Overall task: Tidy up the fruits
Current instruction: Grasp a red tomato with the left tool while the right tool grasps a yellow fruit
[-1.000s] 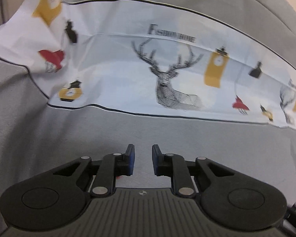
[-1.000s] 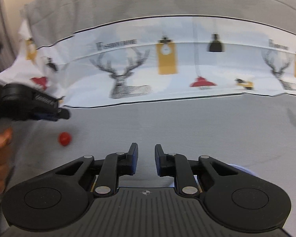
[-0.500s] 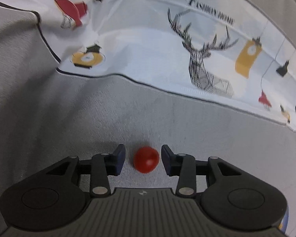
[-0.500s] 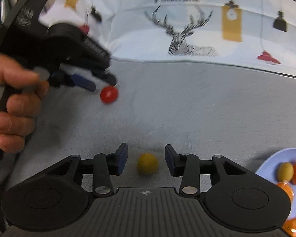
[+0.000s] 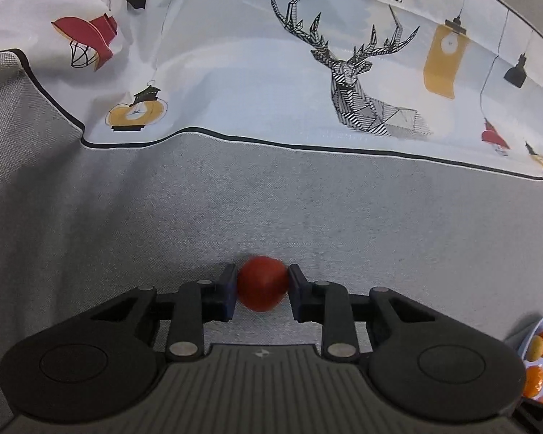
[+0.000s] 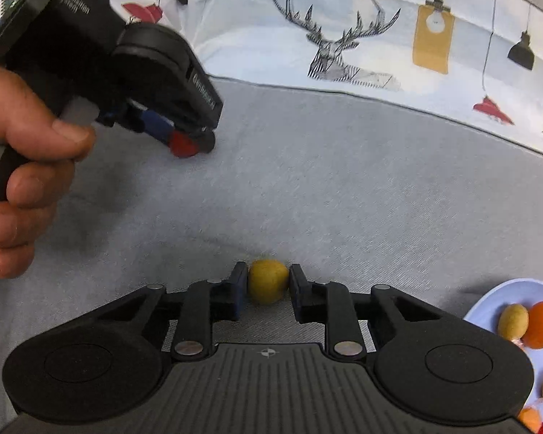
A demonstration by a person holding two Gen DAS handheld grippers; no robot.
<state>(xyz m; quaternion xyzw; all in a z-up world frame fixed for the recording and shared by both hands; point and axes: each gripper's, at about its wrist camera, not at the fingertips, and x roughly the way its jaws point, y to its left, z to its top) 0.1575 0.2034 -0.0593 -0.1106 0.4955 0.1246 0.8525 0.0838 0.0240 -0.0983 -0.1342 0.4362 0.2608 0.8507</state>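
Note:
A small red fruit (image 5: pixel 261 284) lies on the grey cloth between the blue pads of my left gripper (image 5: pixel 262 291). Its jaws are closing and both pads touch the fruit's sides. In the right wrist view the same gripper (image 6: pixel 190 143), held by a hand (image 6: pixel 25 166), pinches the red fruit (image 6: pixel 181 145) at the upper left. My right gripper (image 6: pixel 268 285) has its jaws closing on a small yellow-green fruit (image 6: pixel 268 280) on the cloth, with the pads against both its sides.
A pale blue plate (image 6: pixel 488 298) with several orange, yellow and red fruits sits at the right, and its rim (image 5: pixel 537 327) shows in the left wrist view. A white printed cloth with deer and lamps (image 5: pixel 344 72) lies behind the grey cloth.
Both grippers came down to the cloth, opened around a fruit each, and have closed onto them: the left on the red one, the right on the yellow-green one.

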